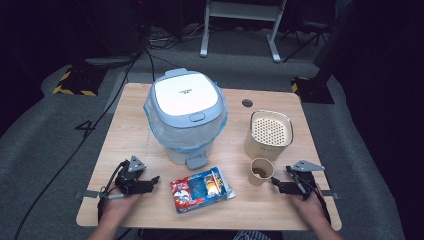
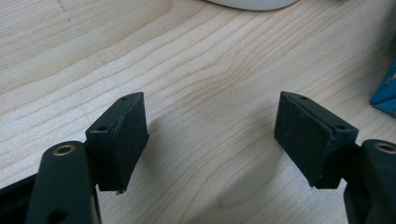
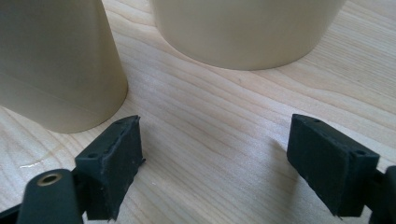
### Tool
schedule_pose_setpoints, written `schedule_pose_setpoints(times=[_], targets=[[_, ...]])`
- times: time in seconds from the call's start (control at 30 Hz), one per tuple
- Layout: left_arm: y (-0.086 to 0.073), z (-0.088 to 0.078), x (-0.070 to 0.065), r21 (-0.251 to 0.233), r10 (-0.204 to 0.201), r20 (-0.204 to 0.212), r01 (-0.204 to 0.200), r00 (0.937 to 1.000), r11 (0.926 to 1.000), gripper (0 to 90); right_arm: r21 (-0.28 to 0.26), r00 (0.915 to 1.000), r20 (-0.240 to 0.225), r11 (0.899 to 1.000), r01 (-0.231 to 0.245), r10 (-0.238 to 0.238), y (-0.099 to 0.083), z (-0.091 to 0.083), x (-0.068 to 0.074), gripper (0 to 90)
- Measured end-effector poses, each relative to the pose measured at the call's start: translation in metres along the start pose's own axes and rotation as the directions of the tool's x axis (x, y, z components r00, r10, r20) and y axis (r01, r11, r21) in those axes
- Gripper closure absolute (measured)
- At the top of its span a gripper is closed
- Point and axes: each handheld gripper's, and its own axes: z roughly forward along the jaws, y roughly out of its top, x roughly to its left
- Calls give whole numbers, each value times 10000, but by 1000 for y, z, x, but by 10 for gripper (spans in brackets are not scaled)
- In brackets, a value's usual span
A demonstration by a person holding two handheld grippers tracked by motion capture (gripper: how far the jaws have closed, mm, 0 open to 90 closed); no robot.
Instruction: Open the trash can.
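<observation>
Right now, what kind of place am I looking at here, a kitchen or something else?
Probably a lab or studio set up for recording, not a kitchen: a small wooden table stands on grey carpet, cables trail over the floor, and equipment stands sit in the dark behind. On the table are a lidded bin and a paper cup.

In the right gripper view the paper cup [image 3: 56, 65] and the beige container [image 3: 247, 32] are cut off by the top edge, so only their lower walls show. In the left gripper view the snack packet [image 2: 386, 91] is reduced to a blue corner at the right edge, and the bin [image 2: 252, 3] to a white sliver at the top. The cup's contents and the packet's print in the high view are too small to identify.
</observation>
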Motion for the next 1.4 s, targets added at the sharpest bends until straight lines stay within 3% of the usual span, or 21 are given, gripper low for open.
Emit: schedule_pose_setpoints(times=[0.27,0.37,0.53,0.67,0.73,0.83,0.9,1.17,1.3,1.4], targets=[[5,-2,1,414,60,15,-61,10000,9991,270,2,10000,-7,10000,16,-16,0,1,0,179],[9,-4,3,752,58,33,-61,10000,9972,345,-8,10000,-1,10000,-3,3,0,0,0,180],[12,-10,6,975,-211,785,134,9967,9951,414,3,10000,5,10000,-5,5,0,0,0,180],[23,-26,4,110,-229,1177,218,9928,9997,470,6,10000,5,10000,-7,7,0,0,0,180],[28,-31,3,-40,-81,1219,86,9925,10000,547,6,10000,10,10000,-6,6,0,1,0,180],[35,-37,3,-165,158,1267,-139,9918,9998,580,13,10000,16,10000,-2,2,0,1,0,180],[38,-40,5,-281,118,1389,-80,9902,9996,605,1,10000,14,10000,-2,2,0,1,0,180],[58,-65,5,-1145,425,1755,-225,9836,9932,683,13,10000,24,10000,-13,13,1,1,0,180],[72,-79,4,-1519,611,2086,-294,9761,9880,696,16,10000,27,10000,-13,12,1,1,0,180],[83,-92,3,-1853,863,2039,-481,9752,9815,701,14,10000,26,10000,-13,13,1,1,0,180]])
